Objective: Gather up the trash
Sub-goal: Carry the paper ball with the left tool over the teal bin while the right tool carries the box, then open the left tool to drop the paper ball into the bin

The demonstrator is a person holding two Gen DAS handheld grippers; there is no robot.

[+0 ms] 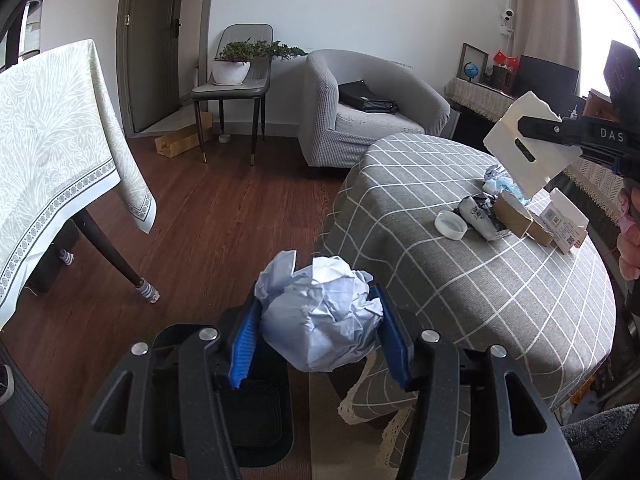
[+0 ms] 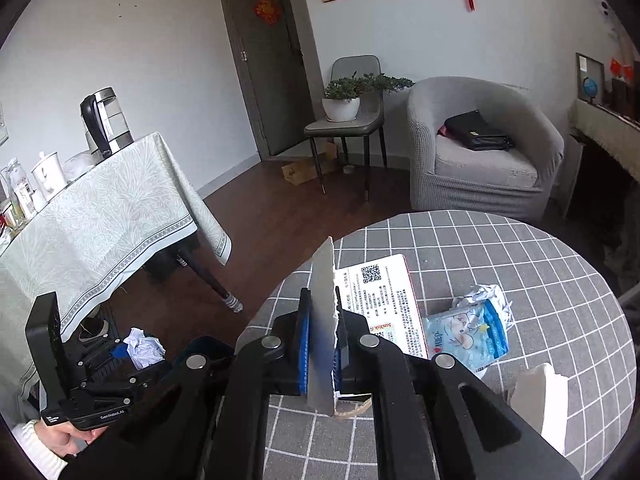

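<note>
Two grippers are both loaded: the left gripper (image 1: 316,320) hangs low beside the round table (image 1: 460,280), above a dark bin (image 1: 256,408) on the floor, its blue pads clamped on a crumpled paper ball (image 1: 320,316); the right gripper (image 2: 322,344) is raised over the table, pinching a torn white card (image 2: 322,320) edge-on above remaining litter

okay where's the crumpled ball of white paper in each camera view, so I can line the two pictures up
Left wrist view: the crumpled white paper ball sits bottom centre, clamped in the left gripper.
Right wrist view: the same ball is small at lower left, in the left gripper off the edge of the round table.
Shared landmark: the grey tub armchair with a black bag on its seat.
</note>
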